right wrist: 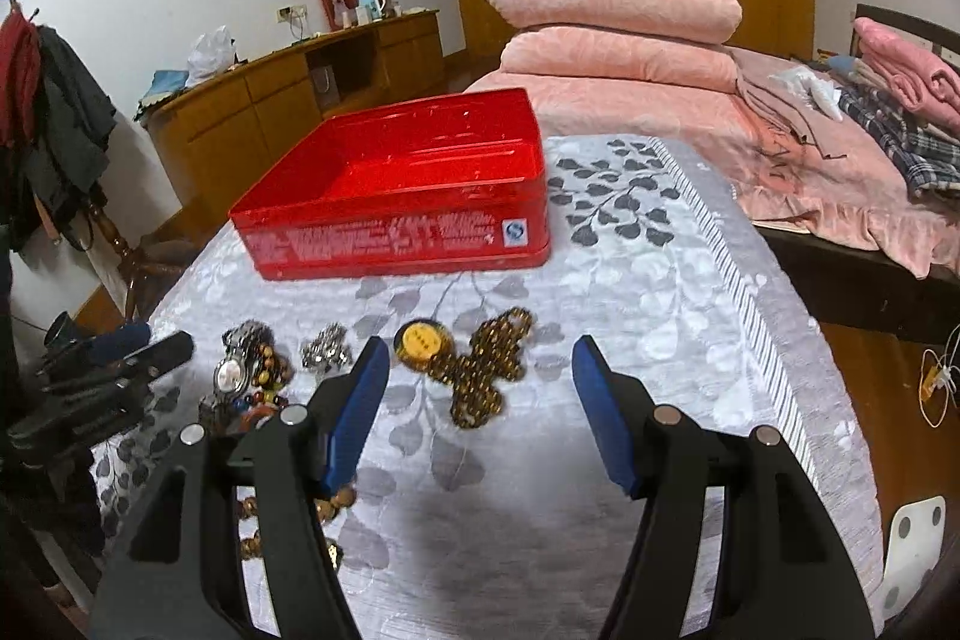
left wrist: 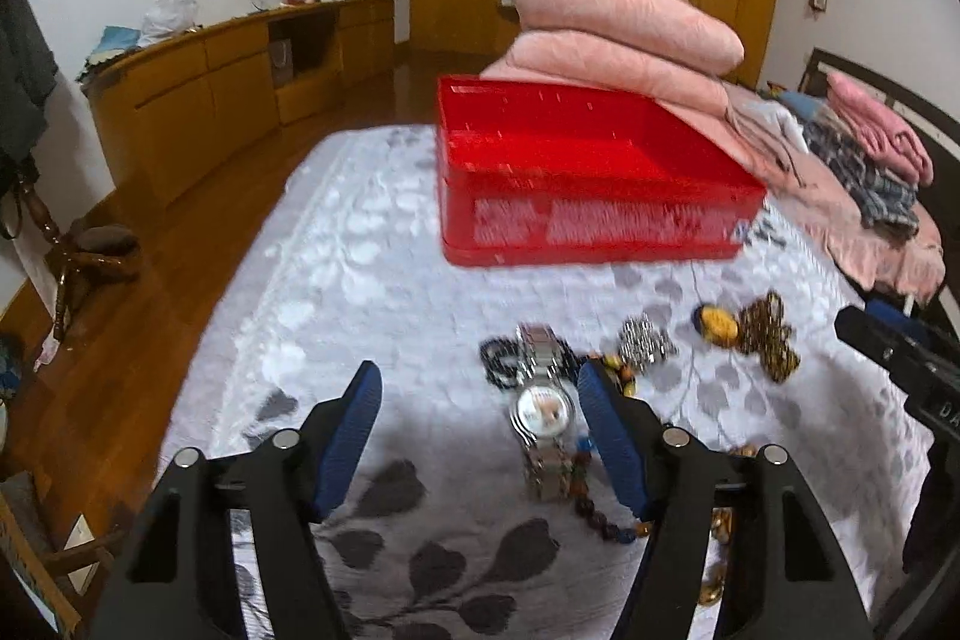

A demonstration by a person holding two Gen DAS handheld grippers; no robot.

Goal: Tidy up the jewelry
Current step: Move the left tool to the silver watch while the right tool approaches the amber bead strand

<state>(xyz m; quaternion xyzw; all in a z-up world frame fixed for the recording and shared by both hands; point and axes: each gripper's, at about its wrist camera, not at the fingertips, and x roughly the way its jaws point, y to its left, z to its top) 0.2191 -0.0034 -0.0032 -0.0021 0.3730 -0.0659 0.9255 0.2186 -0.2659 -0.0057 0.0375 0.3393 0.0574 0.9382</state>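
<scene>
The left tongs [left wrist: 480, 421] are hanging spread wide and gripping nothing, just above the grey leaf-patterned bedspread [left wrist: 372, 244]. The wristwatch [left wrist: 540, 415] is lying on that cover inside the gap, but crowding the right finger [left wrist: 606, 436] rather than sitting centred. Its long axis, the steel band, is running away from the camera toward the red tin [left wrist: 576, 172], roughly parallel to the fingers, so closing would be pinching the round case across its width. A string of coloured beads [left wrist: 600, 514] is trailing from the band's near end toward that same finger, and may be overlapping it, though blur is making that hard to judge.

The right tongs [right wrist: 480, 376] are also standing released and carrying nothing, with the brown bead cluster [right wrist: 486, 376] and its yellow pendant [right wrist: 423, 343] lying between and slightly beyond the tips. The silver chain clump [right wrist: 327, 352] is sitting left of that finger. The tin is waiting open and apparently bare farther up the bed.

Of the 2 hands, the left is nearer the watch; it probably needs a small shift rightward to centre the case before closing.
</scene>
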